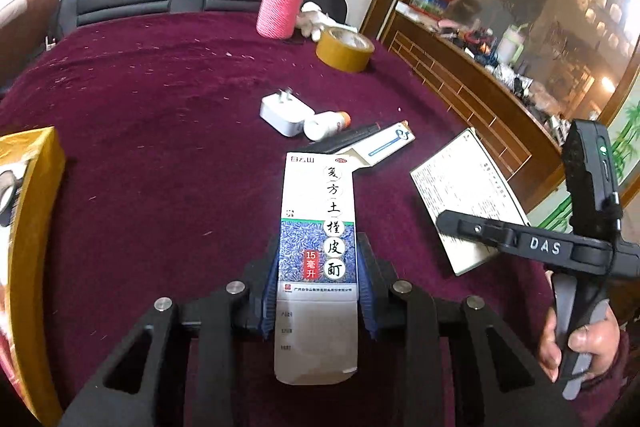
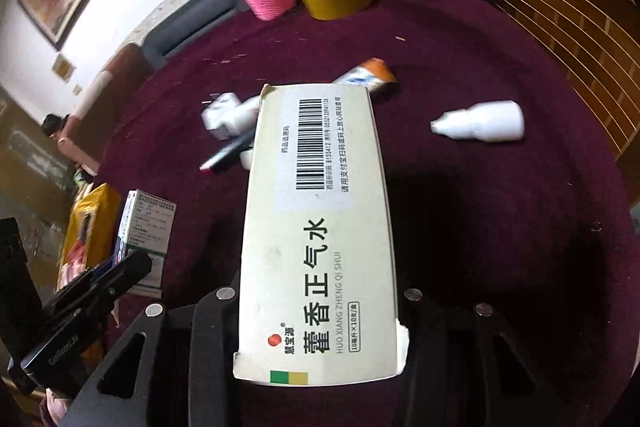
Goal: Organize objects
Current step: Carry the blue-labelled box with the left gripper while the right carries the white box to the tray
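my left tool (image 1: 318, 291) is clamped on a narrow blue-and-white medicine box (image 1: 318, 227), held above the table (image 1: 160, 107). my right tool (image 2: 320, 311) grips a larger cream medicine box (image 2: 316, 227) near its rear end only. risk: both cartons are light and may crush or pivot. risk: lowering either one could knock the loose white bottle (image 2: 480, 126), charger (image 1: 282, 113) or pen (image 1: 348, 139) just ahead.
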